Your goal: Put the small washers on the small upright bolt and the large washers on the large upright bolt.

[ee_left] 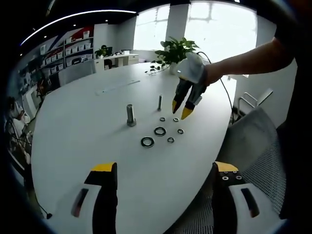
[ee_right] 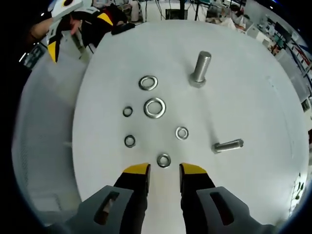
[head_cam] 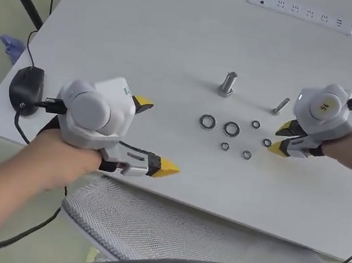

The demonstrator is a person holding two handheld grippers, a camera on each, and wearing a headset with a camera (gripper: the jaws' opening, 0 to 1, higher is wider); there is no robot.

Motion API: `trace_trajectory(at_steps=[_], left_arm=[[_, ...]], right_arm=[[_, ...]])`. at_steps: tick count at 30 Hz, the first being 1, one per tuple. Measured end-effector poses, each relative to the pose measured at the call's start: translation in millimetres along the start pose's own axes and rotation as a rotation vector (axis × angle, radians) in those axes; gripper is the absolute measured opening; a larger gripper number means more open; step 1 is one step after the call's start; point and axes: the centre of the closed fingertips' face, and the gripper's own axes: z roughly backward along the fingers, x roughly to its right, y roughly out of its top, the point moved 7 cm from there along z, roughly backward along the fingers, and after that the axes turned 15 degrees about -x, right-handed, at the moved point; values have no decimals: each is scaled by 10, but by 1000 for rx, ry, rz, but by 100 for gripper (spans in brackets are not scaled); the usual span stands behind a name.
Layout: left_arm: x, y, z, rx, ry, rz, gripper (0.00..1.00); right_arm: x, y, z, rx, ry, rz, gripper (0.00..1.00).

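The large bolt [head_cam: 227,84] [ee_right: 200,68] stands upright on the white table, and the small bolt [head_cam: 280,106] [ee_left: 160,102] stands to its right. Two large washers [head_cam: 207,121] [head_cam: 231,128] and several small washers [head_cam: 246,155] lie flat in front of the bolts. My right gripper [head_cam: 282,138] [ee_right: 165,169] is open by a narrow gap and holds nothing. Its tips hover just short of one small washer [ee_right: 164,160] [head_cam: 267,143]. My left gripper [head_cam: 155,135] [ee_left: 164,167] is wide open and empty, near the table's front edge, well left of the washers.
A white power strip [head_cam: 300,11] lies at the far edge of the table [head_cam: 143,31]. A black mouse [head_cam: 26,86] rests on the left corner. A grey mesh chair [head_cam: 151,225] stands below the front edge. A potted plant [ee_left: 178,48] sits at the table's far end.
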Motion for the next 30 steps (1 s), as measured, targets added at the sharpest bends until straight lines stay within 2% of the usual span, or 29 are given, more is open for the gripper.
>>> trace_trajectory(at_steps=[9, 19, 25, 30], left_arm=[[9, -16, -9, -27, 2, -44, 85], [-13, -41, 25, 2, -9, -10, 94], [-7, -76, 30, -12, -11, -14, 92], [6, -83, 27, -19, -17, -21, 90]], right_arm=[[7, 8, -89, -28, -16, 30, 26], [-20, 44, -81, -46, -32, 40, 21], [-21, 51, -82, -46, -32, 26, 20], [59, 50, -103, -42, -19, -4, 16]])
